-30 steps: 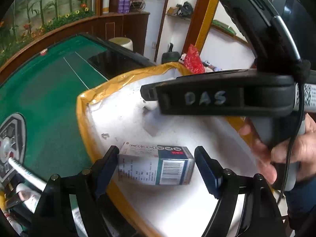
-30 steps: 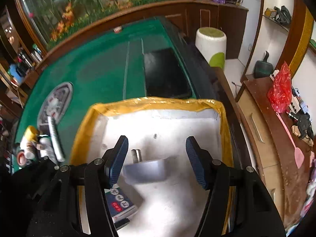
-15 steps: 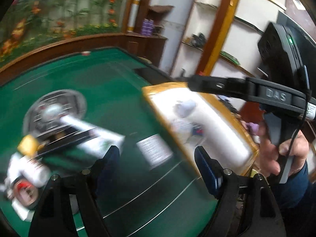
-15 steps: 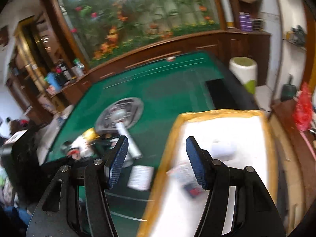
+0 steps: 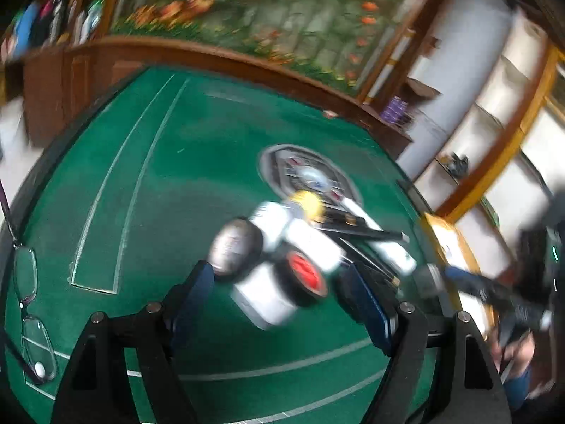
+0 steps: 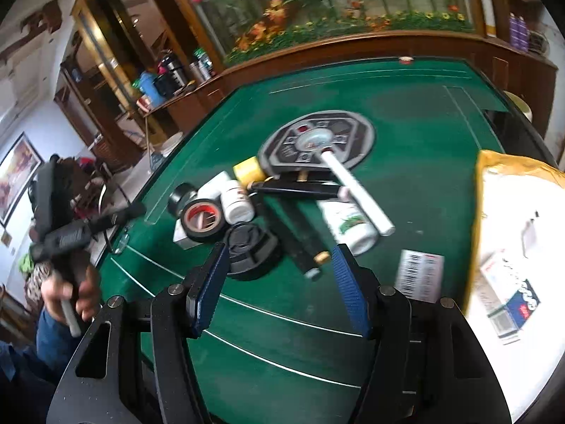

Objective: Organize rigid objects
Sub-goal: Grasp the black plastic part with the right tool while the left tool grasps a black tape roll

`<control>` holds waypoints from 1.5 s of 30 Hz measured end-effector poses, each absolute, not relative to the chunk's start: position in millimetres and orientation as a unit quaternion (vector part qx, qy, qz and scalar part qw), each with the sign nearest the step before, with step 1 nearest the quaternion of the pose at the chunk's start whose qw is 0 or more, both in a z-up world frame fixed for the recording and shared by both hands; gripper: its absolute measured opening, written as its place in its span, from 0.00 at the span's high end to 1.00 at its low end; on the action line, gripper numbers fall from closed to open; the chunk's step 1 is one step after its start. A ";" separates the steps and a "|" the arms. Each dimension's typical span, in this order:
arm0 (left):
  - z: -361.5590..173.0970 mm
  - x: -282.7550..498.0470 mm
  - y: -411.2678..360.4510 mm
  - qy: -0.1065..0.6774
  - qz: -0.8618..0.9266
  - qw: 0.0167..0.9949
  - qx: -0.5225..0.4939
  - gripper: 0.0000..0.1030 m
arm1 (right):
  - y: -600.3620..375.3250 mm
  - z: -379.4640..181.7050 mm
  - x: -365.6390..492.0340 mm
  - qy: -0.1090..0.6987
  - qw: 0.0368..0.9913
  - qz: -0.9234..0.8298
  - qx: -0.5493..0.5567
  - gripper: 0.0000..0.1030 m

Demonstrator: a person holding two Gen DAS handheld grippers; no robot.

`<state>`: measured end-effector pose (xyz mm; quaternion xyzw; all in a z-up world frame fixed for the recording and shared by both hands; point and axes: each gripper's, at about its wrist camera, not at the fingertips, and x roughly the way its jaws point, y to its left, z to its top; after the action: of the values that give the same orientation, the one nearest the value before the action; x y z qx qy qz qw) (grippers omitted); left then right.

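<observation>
Right wrist view: the right tool (image 6: 279, 282) hung released, nothing between its pads, above the green felt table (image 6: 406, 106); the clutter of rigid bottles, tubes and black tape roll (image 6: 204, 219) lay at 11 o'clock. The left tool (image 5: 279, 295), likewise released, hovered over the same pile.

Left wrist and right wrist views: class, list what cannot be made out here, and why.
- Left wrist view: labels on the white bottles and tape roll, smeared by motion blur.
- Left wrist view: glasses, cut by the left edge.
- Right wrist view: print on the medicine box, blurred.
- Right wrist view: white tray, cut by the right edge.
</observation>
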<state>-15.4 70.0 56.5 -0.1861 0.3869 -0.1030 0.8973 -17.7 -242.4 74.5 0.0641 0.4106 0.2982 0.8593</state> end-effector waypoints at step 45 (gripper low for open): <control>19.2 42.8 61.8 0.434 -0.057 0.889 -0.135 0.82 | -159.1 37.6 -8.3 0.461 0.834 0.298 -0.049 0.40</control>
<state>42.8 61.8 19.2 -0.1351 0.4339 -0.0565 0.8890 -8.3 -159.1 37.6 -0.0490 0.4614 0.2981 0.8342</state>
